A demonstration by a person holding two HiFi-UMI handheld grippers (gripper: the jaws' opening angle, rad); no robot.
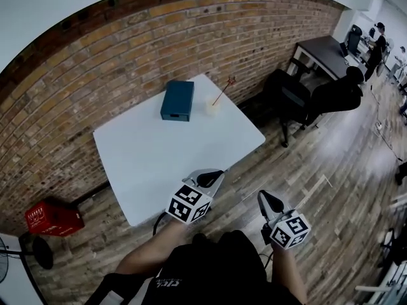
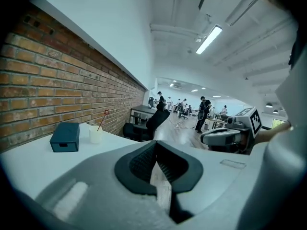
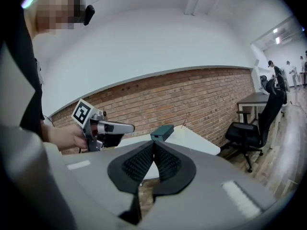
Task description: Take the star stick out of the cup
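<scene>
Left gripper view: on the left gripper (image 2: pixel 156 147) the ribbed dark fingers meet, holding nothing; on the right gripper (image 3: pixel 153 146) likewise. The thin red star stick (image 1: pixel 222 93) leans in a pale cup (image 1: pixel 212 107) at the far side of the smooth white bench (image 1: pixel 159 157).

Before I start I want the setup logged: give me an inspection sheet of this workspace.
Surface: white table, no spills seen.
Job's things: star stick leaning in the cup, near the far edge.
Clutter: teal box beside the cup.
Grippers: left gripper and right gripper both shut, empty, far from the cup.
Cables: a dark cord below the left gripper.
Surroundings: brick wall, red crate on the floor, office chair.
</scene>
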